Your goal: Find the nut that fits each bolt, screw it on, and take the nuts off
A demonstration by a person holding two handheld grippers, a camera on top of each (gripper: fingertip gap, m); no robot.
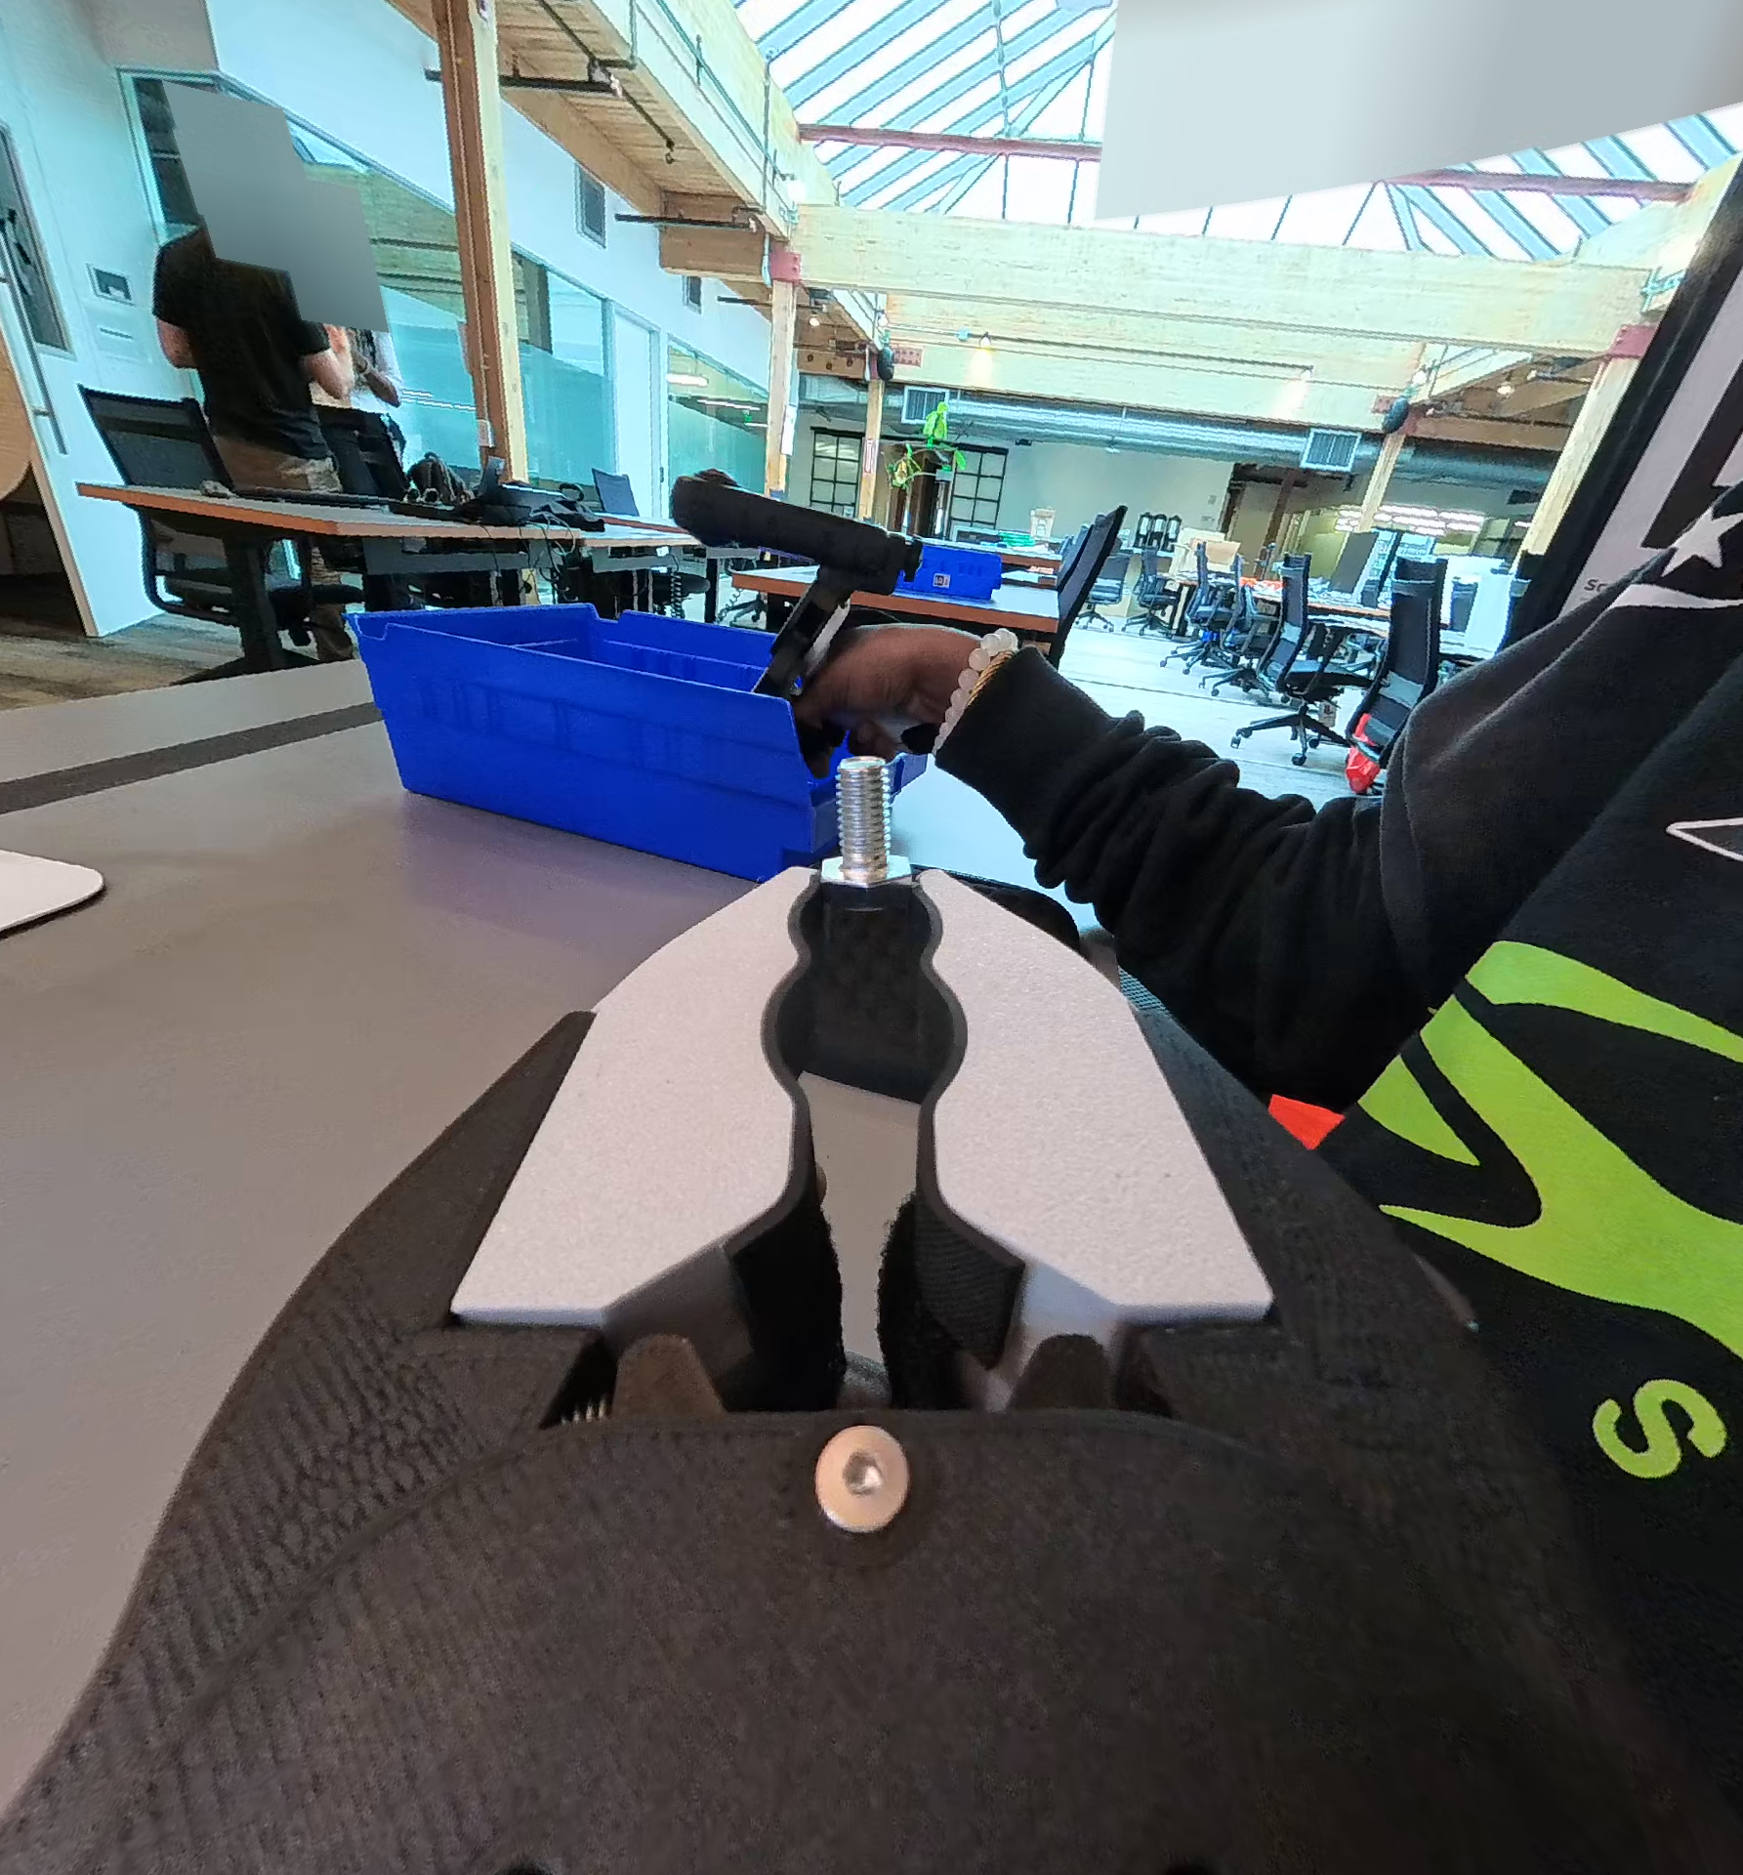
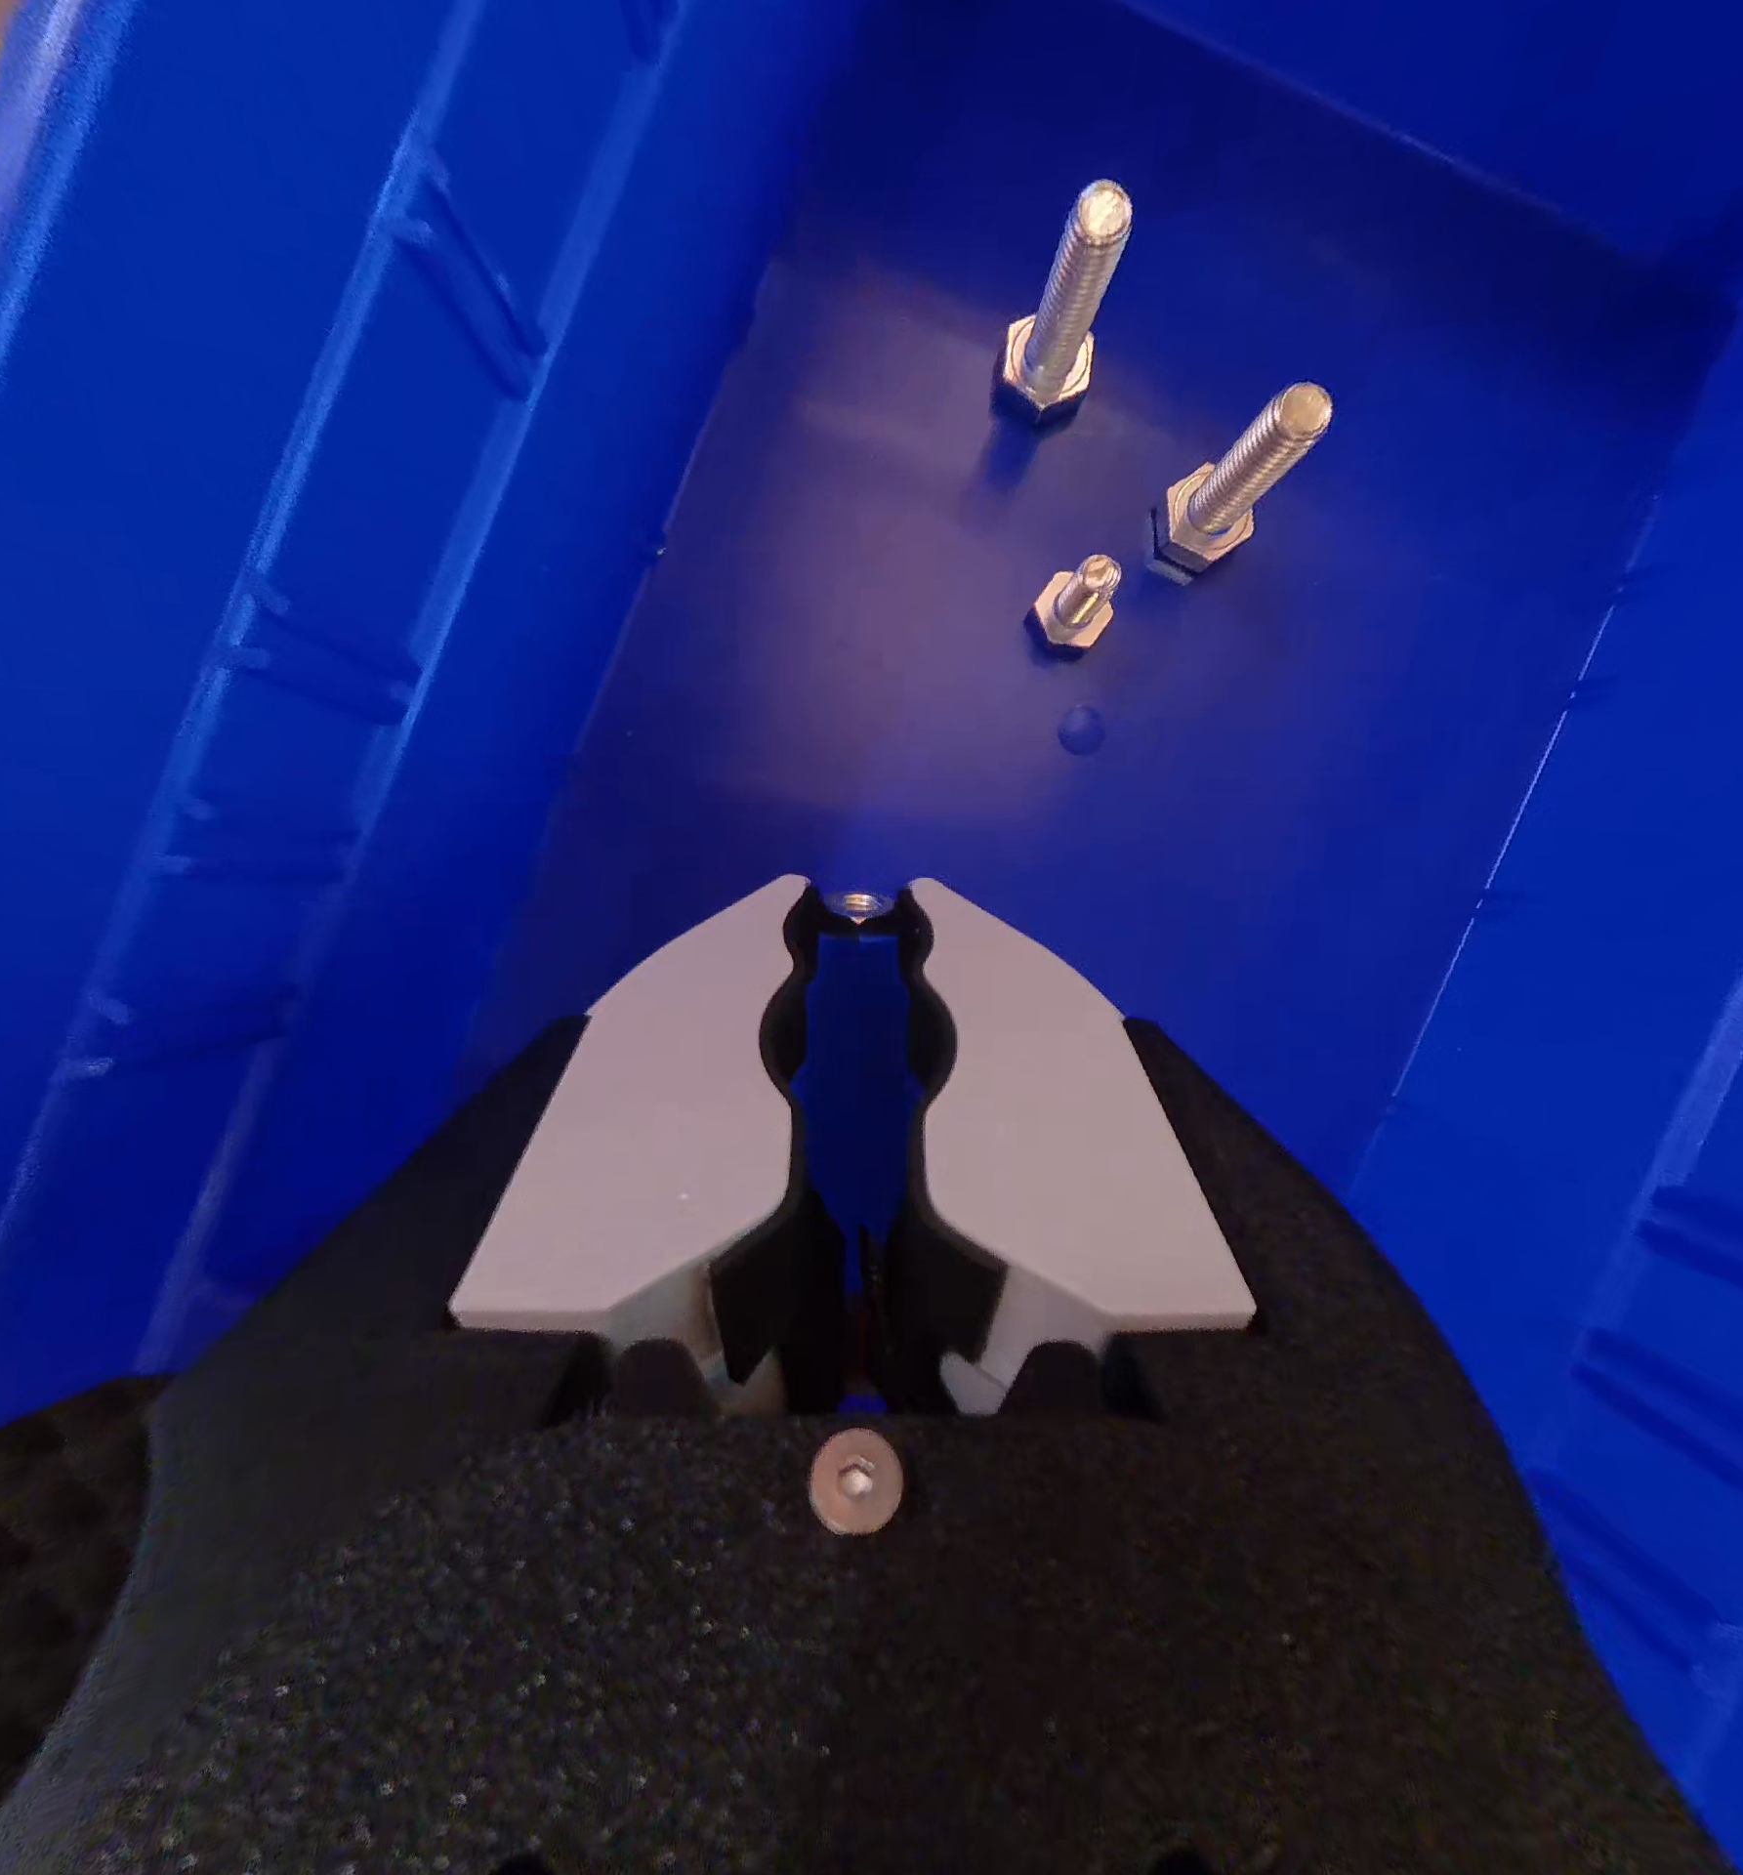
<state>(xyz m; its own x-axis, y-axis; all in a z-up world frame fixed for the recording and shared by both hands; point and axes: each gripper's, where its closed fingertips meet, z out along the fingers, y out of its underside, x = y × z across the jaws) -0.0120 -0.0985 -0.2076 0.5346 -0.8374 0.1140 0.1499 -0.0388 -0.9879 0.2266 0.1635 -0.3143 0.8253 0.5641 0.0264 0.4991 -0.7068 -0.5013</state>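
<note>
Clamped between the pale fingertips of the left gripper [image 1: 865, 881], a short silver bolt [image 1: 863, 818] stands upright by its hex head, held above a grey table [image 1: 238, 964]. Beyond it, a person's hand [image 1: 882, 678], in a black sleeve with a beaded bracelet, angles the right gripper [image 1: 796, 649] down into a blue bin [image 1: 583, 731]. Only the right wrist view reveals the bin's inside: the right gripper's tips are pinched on a small silver nut [image 2: 855, 901] near the floor, while three more bolts [image 2: 1060, 304] [image 2: 1242, 467] [image 2: 1078, 604] stand head-down farther in. Only the left wrist view takes in the open office, where another person [image 1: 238, 345] stands by distant desks.
</note>
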